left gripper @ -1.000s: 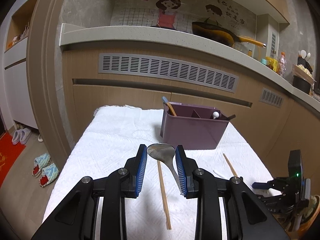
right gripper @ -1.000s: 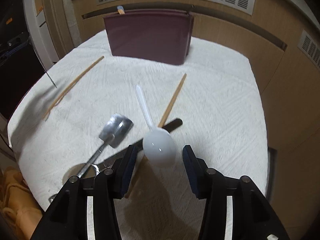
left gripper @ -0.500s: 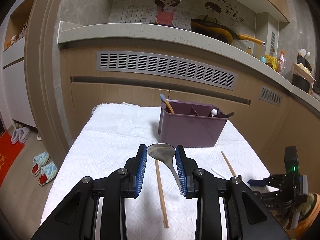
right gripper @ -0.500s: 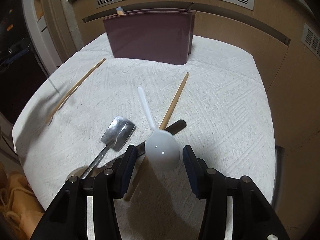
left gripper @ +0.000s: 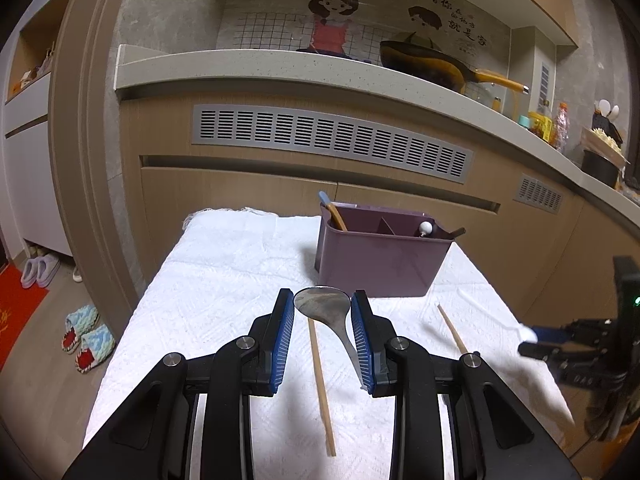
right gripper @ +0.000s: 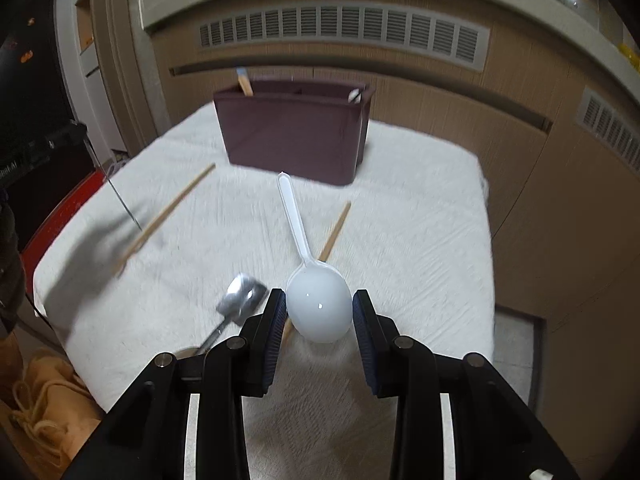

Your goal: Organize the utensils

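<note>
My left tool [left gripper: 322,316] gripped a metal spoon [left gripper: 325,305] and my right tool [right gripper: 319,312] had just closed on a white spoon [right gripper: 316,304], while the purple box [left gripper: 380,256] by the tabletop's [left gripper: 224,280] far edge held only a few things, and two chopsticks [left gripper: 320,380] still lay out.

the caddy [left gripper: 380,264] stands on the cloth [left gripper: 224,280] behind two chopsticks [left gripper: 320,384].

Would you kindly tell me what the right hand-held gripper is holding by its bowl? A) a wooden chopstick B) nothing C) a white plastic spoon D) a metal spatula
C: the right hand-held gripper is shut on the bowl of the white plastic spoon, having just closed.
</note>
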`<state>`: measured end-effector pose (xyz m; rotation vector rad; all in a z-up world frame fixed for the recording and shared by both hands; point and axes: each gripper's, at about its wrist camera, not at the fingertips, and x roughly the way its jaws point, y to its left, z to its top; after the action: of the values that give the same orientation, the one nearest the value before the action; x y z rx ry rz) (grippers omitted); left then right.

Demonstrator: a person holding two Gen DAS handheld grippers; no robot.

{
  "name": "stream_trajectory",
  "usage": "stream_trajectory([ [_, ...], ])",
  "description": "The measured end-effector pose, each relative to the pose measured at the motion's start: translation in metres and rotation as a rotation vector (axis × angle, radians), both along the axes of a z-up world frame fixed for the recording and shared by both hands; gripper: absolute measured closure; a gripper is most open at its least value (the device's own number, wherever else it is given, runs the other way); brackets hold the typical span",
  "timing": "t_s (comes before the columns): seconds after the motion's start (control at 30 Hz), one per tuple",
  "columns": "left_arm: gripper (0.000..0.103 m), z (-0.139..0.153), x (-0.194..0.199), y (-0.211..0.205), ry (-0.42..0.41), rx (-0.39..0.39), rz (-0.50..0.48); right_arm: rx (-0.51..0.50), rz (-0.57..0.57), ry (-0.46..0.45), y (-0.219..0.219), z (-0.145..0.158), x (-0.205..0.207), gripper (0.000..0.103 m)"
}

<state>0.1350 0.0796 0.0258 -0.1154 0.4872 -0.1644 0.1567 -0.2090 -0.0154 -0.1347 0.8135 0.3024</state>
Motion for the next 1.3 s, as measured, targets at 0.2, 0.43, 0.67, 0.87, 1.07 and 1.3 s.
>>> stream_trajectory([
  [0.2, 0.073, 0.000, 0.001, -0.001, 0.009, -0.008, -0.009, 0.025, 0.024, 0.018, 0.012, -0.002, -0.002, 0.071],
  [0.43, 0.073, 0.001, 0.001, 0.000, 0.009, -0.007, -0.007, -0.014, -0.014, 0.167, 0.000, -0.041, -0.002, 0.070],
  [0.67, 0.073, -0.003, 0.003, -0.004, 0.026, -0.005, -0.023, -0.066, 0.056, 0.108, 0.010, -0.029, -0.012, 0.068],
  [0.87, 0.073, -0.007, 0.006, -0.005, 0.037, 0.004, -0.021, -0.107, 0.175, 0.079, 0.045, -0.027, 0.022, 0.070],
  [1.07, 0.073, -0.014, 0.012, -0.007, 0.059, 0.013, -0.023, -0.116, 0.223, 0.134, 0.061, -0.048, 0.066, 0.070],
  [1.3, 0.073, -0.014, 0.017, -0.012, 0.070, 0.020, -0.039, -0.098, 0.202, 0.128, 0.054, -0.045, 0.058, 0.092],
])
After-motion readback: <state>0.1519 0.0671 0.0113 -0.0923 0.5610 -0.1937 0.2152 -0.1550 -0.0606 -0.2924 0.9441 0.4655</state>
